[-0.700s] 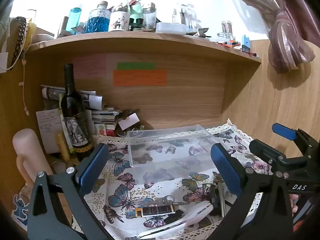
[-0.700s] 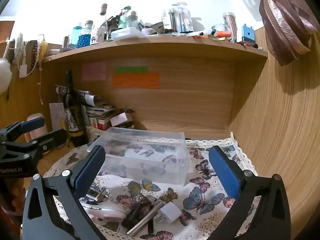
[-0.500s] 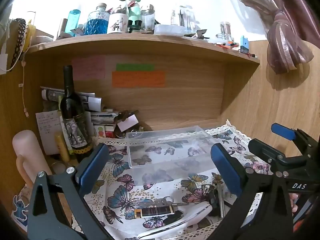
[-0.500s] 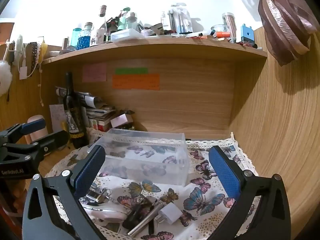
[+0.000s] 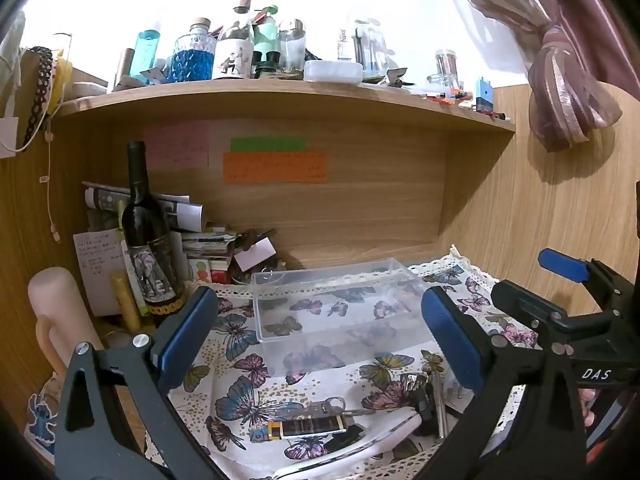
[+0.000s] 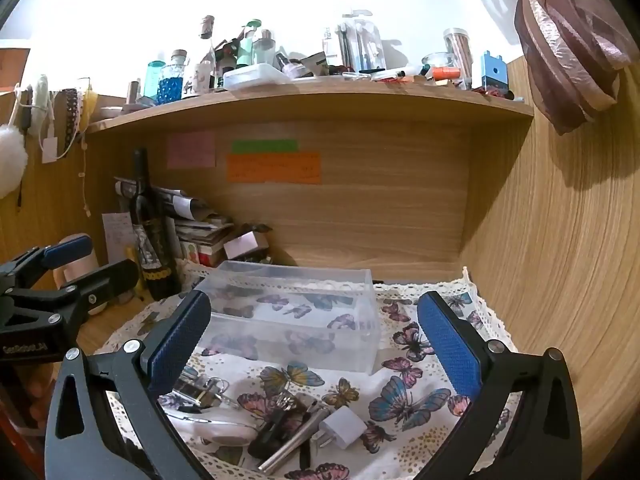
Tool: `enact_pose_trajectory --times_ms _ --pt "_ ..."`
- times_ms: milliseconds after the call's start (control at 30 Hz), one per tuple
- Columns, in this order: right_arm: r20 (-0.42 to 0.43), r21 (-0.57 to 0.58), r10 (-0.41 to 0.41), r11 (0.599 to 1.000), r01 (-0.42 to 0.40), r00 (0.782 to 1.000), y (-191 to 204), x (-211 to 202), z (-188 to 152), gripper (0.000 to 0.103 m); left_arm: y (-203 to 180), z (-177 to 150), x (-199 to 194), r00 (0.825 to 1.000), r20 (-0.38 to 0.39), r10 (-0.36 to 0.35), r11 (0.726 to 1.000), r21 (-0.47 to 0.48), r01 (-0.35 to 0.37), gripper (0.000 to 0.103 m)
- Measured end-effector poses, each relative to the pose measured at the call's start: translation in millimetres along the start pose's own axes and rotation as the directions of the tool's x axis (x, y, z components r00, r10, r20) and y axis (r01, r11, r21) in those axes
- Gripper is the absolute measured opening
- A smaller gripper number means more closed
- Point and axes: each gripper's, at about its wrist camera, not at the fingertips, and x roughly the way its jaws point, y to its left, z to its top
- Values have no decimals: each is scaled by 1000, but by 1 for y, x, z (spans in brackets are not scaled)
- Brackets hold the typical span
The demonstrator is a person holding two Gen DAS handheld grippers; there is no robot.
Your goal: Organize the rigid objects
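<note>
Both tongs, left [image 5: 320,336] and right [image 6: 314,340], gape wide and empty above the butterfly-print cloth [image 6: 404,400] on the counter. The small rigid objects [image 6: 288,428], a white plug among them, lie loose before the clear plastic box [image 6: 296,316], apparently empty; sorting seems not yet begun.

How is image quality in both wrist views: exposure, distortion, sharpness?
Left wrist view: wall above the shelf blown out white, fisheye bends the shelf edge, clear box sharp. Right wrist view: same overexposed top, dark corner vignetting, white charger and butterfly cloth in focus.
</note>
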Motion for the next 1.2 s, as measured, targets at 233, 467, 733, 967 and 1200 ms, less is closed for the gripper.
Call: enact_pose_trajectory --times_ms 233,467,733,967,1200 --pt "3 1 2 1000 -2 1000 0 0 0 103 -1 -1 -1 1000 3 0 1000 -1 0 103" --pt "4 2 3 1000 -3 1000 1 -1 0 103 -3 0 -1 1000 1 -1 1000 -3 1 103" --pt "9 5 4 1000 -4 1000 1 -2 1 103 -3 0 -1 1000 1 -1 1000 -3 1 103" --pt "15 10 7 1000 -8 1000 3 -3 2 103 -4 0 -1 1000 2 -2 1000 -5 2 103" --pt "21 12 11 1000 -11 1000 4 -5 3 103 -5 1 -2 1000 7 -4 1000 -5 4 103"
